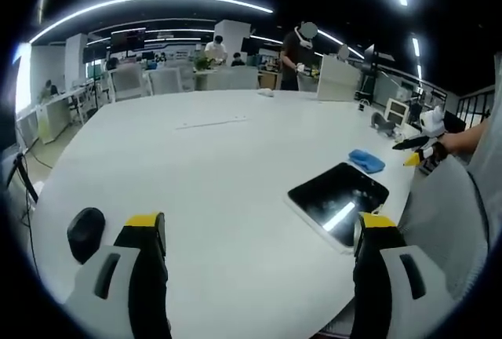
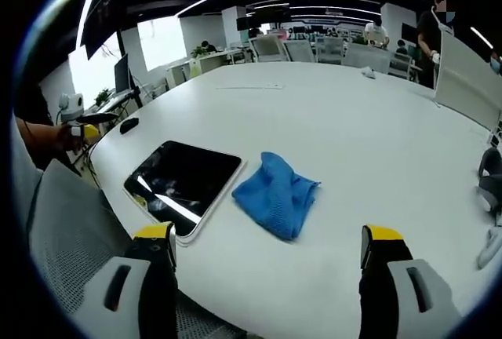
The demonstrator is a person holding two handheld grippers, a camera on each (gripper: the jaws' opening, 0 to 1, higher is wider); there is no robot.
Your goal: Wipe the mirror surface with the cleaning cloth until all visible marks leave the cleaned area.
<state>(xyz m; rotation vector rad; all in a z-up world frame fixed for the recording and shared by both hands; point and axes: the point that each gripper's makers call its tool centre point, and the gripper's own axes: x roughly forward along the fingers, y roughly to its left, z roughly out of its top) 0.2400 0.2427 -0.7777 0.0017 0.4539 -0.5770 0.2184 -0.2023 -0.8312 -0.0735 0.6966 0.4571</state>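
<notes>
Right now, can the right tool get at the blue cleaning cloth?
Probably yes: the cloth lies crumpled on the white table just ahead of the open right tool, beside the mirror, with nothing between.

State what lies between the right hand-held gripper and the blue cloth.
Only bare white table: the right gripper view shows the open hand-held gripper short of the cloth.

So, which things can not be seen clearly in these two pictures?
- Marks on the mirror: its dark glass reflects ceiling lights in both views, so smudges cannot be told.
- Mirror's near corner: covered by the right gripper jaw in the right gripper view.
- Cleaning cloth: too small in the left gripper view to see its folds.
- Dark objects at the right edge of the right gripper view: cut off.
</notes>
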